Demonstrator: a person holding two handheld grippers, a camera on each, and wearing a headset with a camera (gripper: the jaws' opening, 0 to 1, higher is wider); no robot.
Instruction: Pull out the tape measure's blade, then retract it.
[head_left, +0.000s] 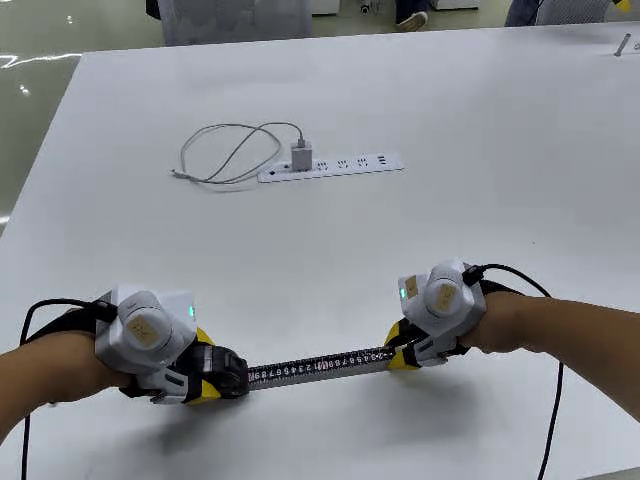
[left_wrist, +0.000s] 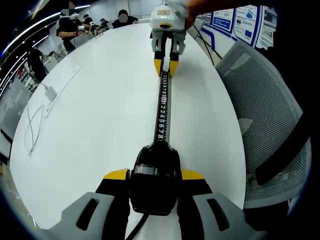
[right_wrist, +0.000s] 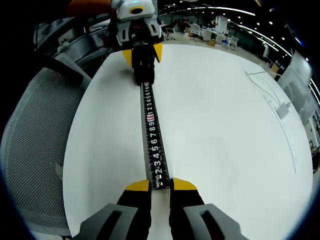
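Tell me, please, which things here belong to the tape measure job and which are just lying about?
In the job: tape measure case, clamped in the left gripper; blade, drawn out, its tip pinched by the right gripper.
Lying about: power strip, charger plugged into it, white cable, mesh chair.

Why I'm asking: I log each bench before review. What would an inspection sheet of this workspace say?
Surface: white table, no spills seen.
Job's things: tape measure case in the left gripper; blade pulled out, stretched between the grippers, its tip in the right gripper.
Clutter: power strip with a charger plugged in, on the far side.
Grippers: left shut on the case; right shut on the blade.
Cables: white cable looped beside the power strip; a black cable trails from each gripper.
Surroundings: mesh chair by the table; people in the background.
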